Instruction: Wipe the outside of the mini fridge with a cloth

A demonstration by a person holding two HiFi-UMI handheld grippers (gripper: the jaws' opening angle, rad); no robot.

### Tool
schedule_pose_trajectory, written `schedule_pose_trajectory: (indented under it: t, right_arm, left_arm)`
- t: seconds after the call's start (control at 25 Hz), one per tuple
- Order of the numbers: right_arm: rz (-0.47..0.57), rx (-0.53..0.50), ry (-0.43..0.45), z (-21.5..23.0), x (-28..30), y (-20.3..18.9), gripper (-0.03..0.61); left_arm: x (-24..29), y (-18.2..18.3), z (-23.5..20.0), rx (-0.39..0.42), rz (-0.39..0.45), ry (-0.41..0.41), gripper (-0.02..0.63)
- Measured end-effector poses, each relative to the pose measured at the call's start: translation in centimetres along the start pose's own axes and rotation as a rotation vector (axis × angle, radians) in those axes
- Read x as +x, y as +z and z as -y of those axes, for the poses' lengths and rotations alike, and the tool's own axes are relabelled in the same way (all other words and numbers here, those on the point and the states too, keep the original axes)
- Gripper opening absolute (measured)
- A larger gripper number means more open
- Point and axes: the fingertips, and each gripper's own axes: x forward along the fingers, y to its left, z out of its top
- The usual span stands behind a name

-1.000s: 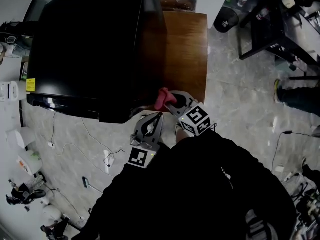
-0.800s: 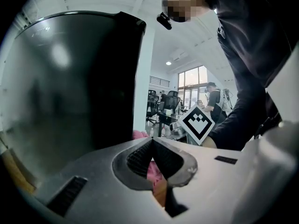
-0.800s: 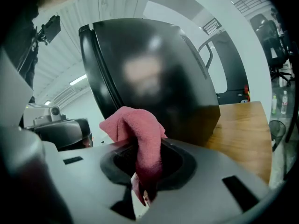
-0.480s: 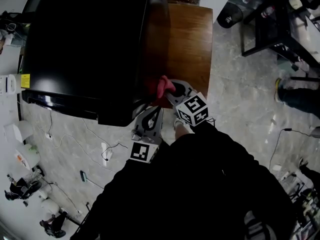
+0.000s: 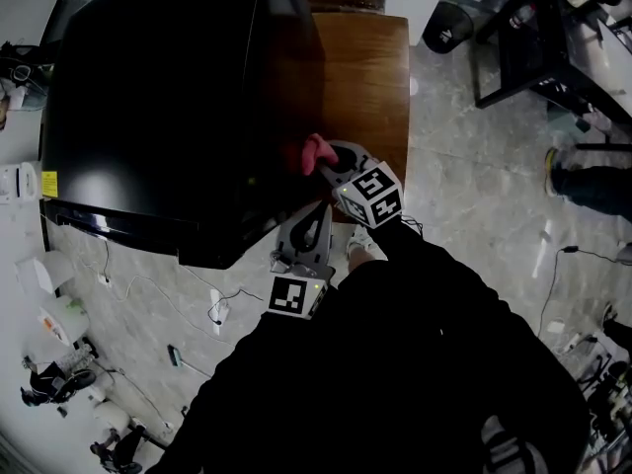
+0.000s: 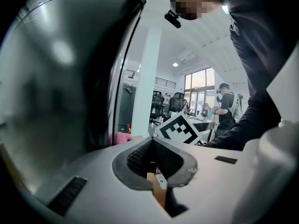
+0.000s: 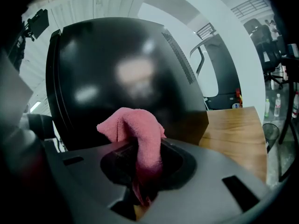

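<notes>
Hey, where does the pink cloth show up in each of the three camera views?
Head view: pink cloth at centre, at the tip of the right hand-held gripper, beside the black mini fridge.
Left gripper view: a small pink patch left of centre, low beside the fridge's wall.
Right gripper view: centre, clamped between the jaws.
Shared landmark: the fridge.

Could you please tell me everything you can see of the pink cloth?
The pink cloth looks like soft, fuzzy terry or microfibre. It is bunched and folded rather than spread flat. It is pinched between the shut jaws of the right hand-held gripper, and a rounded wad sticks out beyond them. It is held close to the glossy black side of the mini fridge, but actual contact cannot be confirmed.
</notes>
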Motion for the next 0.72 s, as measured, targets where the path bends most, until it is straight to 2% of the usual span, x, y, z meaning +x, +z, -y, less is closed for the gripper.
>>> schedule_pose_trajectory:
  t: [0.28, 0.72]
  right_arm:
    - [-0.027, -0.034, 0.006, 4.1, 1.8, 1.9, 0.081]
    - [-0.001, -0.072, -0.045, 12.5, 5.5, 6.5, 0.081]
  left_arm:
    - [3.1, 1.6, 0.8, -0.009, 0.018, 0.011, 0.006]
    - [9.0, 5.7, 0.3, 0.007, 0.099, 0.031, 0.006]
